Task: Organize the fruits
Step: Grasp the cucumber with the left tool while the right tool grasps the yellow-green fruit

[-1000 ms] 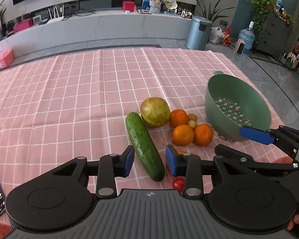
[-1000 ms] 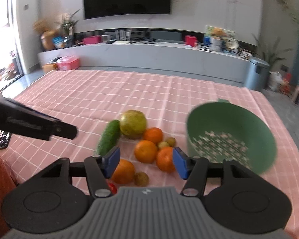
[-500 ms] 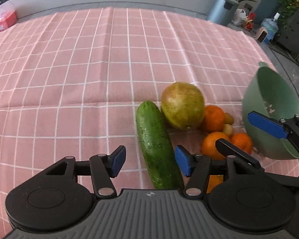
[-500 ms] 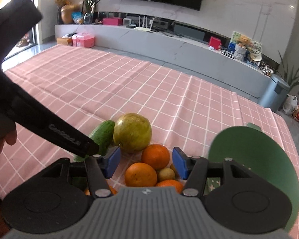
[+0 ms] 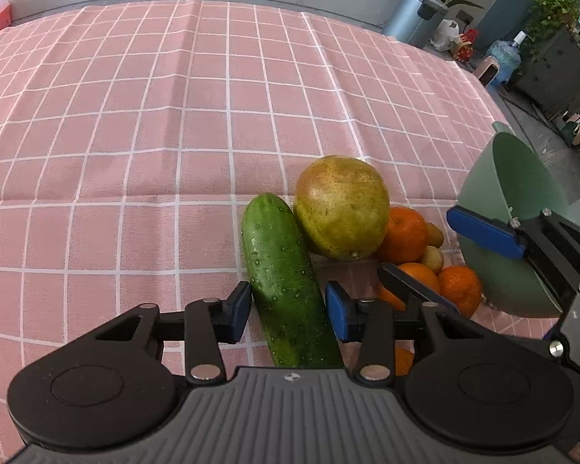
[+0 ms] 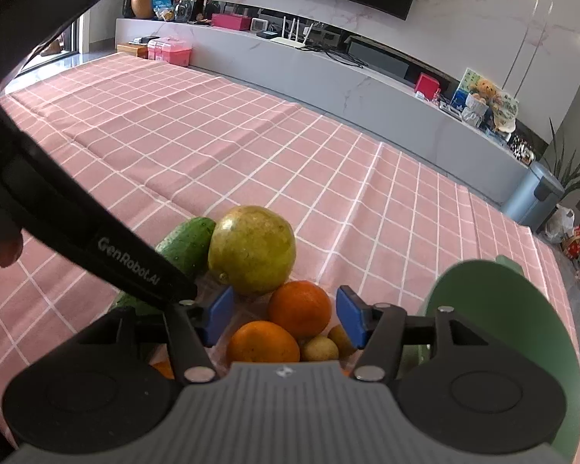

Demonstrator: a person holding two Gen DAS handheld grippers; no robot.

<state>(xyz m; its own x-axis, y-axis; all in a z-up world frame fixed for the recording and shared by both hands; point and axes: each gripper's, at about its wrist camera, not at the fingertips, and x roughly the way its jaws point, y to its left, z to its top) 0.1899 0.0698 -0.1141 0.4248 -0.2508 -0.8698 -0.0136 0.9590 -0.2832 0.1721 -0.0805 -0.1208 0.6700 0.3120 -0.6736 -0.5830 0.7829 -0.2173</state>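
Between the closing left gripper (image 5: 287, 312) pads, the cucumber (image 5: 286, 286).

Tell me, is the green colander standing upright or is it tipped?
Tipped. The green colander lies on its side on the pink cloth, its open mouth facing the oranges, and its inside looks empty.

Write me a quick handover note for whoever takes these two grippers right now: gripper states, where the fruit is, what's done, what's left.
Left gripper: jaws closing around the cucumber, pads at its sides, still on the cloth.
Right gripper: open, empty, hovering over the oranges.
Big yellow-green fruit, oranges and small brown fruits lie clustered on the pink tablecloth; green colander beside them.
Done: nothing seen in the colander yet.
Left: presumably moving everything.
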